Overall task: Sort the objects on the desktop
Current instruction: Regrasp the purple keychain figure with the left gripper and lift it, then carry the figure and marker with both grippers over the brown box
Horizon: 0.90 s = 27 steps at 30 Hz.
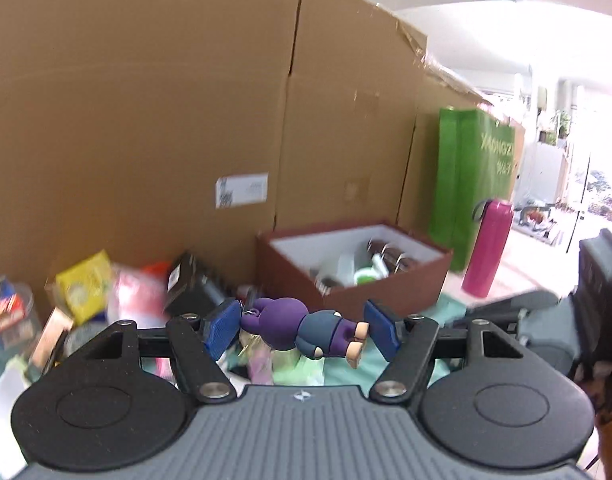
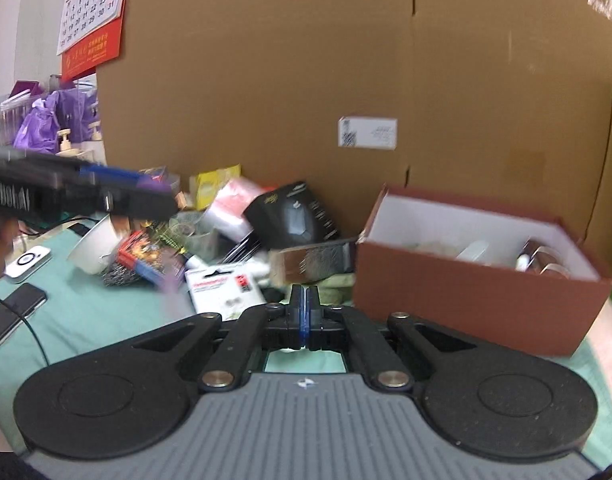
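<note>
My left gripper (image 1: 302, 327) is shut on a purple figurine (image 1: 302, 330) in blue overalls, held sideways between the blue pads above the desk clutter. A brown open box (image 1: 385, 286) with white lining stands just beyond it, with several items inside. My right gripper (image 2: 304, 308) is shut and empty, low over the teal desk mat (image 2: 94, 320), next to the same brown box (image 2: 477, 300). The left gripper (image 2: 118, 190) shows in the right wrist view at the upper left, raised above the pile.
A pile of mixed objects lies against large cardboard boxes (image 1: 146, 120): a black box (image 2: 290, 216), a yellow packet (image 1: 86, 284), a white packaged item (image 2: 226, 290), a white cup (image 2: 96, 250). A pink bottle (image 1: 487, 246) and green bag (image 1: 471, 176) stand right. Phones (image 2: 14, 312) lie left.
</note>
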Motion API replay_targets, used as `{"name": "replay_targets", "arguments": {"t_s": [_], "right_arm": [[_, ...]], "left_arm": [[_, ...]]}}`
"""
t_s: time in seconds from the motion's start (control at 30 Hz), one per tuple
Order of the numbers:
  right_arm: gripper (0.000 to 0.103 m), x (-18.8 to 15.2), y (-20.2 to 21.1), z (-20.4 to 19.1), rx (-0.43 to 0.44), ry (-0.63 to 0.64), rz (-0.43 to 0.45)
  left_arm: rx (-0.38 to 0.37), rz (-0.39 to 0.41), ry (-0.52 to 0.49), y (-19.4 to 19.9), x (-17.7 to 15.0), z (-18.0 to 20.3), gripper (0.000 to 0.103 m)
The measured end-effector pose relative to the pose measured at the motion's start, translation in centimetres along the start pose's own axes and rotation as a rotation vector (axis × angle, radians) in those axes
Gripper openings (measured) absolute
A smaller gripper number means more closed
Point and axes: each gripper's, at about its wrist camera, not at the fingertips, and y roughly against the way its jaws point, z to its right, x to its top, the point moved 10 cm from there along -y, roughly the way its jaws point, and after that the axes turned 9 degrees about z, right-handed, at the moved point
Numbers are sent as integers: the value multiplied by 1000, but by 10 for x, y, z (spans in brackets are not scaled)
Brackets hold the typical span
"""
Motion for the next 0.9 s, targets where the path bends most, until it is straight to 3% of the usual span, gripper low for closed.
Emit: {"name": "replay_targets", "arguments": {"t_s": [0.27,0.47,0.67,0.9], "right_arm": [[9,-59,-7,-14,83,58,-215],[14,-104,-8,-20,84,162,-367],[13,-101,-8,-24,76,178,-330],[13,-51,1,3,24,87,-184]], "left_arm": [[14,-39,25,-7,-10,-4,71],[19,-28,26,-9,-5,-8,71],[-6,-3,4,-11,10,3,71],[-85,65,-9,-26,55,28,71]]}}
